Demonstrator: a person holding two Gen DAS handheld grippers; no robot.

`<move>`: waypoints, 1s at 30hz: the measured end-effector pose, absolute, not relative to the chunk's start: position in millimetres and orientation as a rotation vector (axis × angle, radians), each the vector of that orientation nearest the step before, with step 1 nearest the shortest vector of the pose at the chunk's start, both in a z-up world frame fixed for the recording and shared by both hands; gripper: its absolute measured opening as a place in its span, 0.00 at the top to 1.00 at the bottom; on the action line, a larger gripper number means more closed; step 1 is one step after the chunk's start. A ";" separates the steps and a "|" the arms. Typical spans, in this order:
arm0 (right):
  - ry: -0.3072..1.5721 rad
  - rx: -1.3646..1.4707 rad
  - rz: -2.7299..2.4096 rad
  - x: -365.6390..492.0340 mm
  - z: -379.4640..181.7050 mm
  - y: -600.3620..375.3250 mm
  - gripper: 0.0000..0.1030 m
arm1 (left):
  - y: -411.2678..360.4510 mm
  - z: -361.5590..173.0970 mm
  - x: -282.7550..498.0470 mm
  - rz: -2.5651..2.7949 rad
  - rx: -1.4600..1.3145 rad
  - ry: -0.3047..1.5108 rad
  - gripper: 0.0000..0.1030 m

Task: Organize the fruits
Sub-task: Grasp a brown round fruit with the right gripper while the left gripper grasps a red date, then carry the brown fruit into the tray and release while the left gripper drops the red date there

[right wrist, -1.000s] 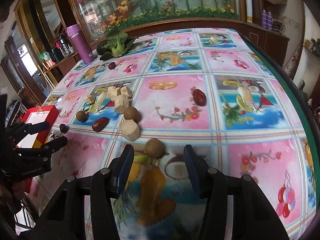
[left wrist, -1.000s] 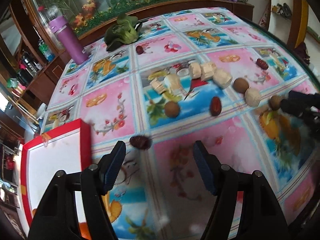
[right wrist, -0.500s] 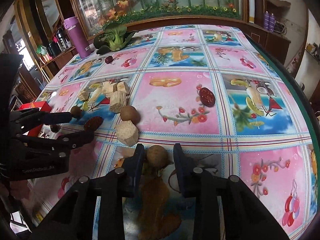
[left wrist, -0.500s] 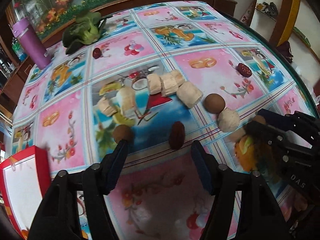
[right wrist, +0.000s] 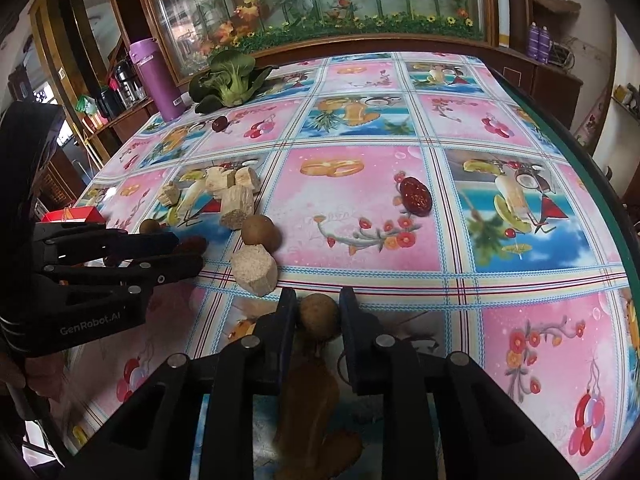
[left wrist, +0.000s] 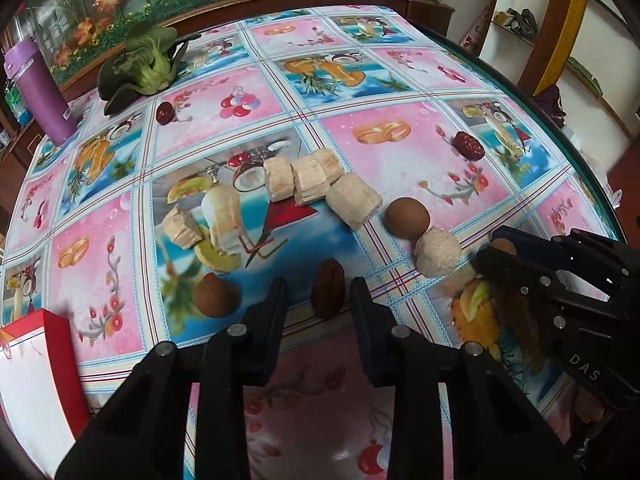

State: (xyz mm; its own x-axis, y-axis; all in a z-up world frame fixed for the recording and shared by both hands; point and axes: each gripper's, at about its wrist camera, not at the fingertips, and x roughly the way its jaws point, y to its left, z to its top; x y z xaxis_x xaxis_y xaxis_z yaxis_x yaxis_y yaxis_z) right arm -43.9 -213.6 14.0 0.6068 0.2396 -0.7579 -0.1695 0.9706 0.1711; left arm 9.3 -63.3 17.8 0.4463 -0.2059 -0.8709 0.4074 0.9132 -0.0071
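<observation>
right wrist view: right gripper [right wrist: 318,312] clenched on round brown longan fruit [right wrist: 319,316] for lifting; left gripper [left wrist: 318,300] spread, straddling wrinkled dark-red date [left wrist: 328,293].

In the right wrist view, the black body of the left gripper [right wrist: 188,254] carries the light-grey lettering "GenRobot.AI" along its side. In the left wrist view, the black body of the right gripper [left wrist: 494,252] shows the letters "DAS" near its lower edge, the rest of the word cut off by the frame. The purple bottle [right wrist: 154,78] bears a small white label, too small to read
</observation>
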 end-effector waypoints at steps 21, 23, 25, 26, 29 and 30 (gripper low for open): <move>0.888 0.136 0.243 -42.2 13.8 -219.9 0.80 | -55.4 20.1 -4.9 -0.408 0.146 1.046 0.83; 0.888 0.144 0.239 -41.7 13.8 -221.9 0.80 | -50.7 23.8 -9.0 -0.412 0.129 1.042 0.83; 0.887 0.148 0.235 -41.5 13.8 -222.7 0.80 | -45.1 28.9 -14.7 -0.395 0.123 1.030 0.83; 0.884 0.148 0.231 -41.6 14.0 -222.8 0.80 | -41.4 31.7 -18.5 -0.389 0.117 1.023 0.83; 0.877 0.157 0.224 -42.3 14.7 -224.7 0.80 | -27.9 42.1 -32.4 -0.360 0.104 0.999 0.83; 0.874 0.161 0.218 -42.6 15.1 -225.7 0.80 | -21.2 46.0 -38.9 -0.349 0.096 0.989 0.83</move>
State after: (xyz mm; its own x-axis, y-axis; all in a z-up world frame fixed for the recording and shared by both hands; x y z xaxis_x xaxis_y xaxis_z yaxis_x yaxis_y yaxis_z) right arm -42.6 -225.7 15.1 0.6222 0.2541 -0.7405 -0.1232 0.9659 0.2279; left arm -38.9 -21.2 46.0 0.4988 -0.2446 -0.8315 0.3313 0.9403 -0.0779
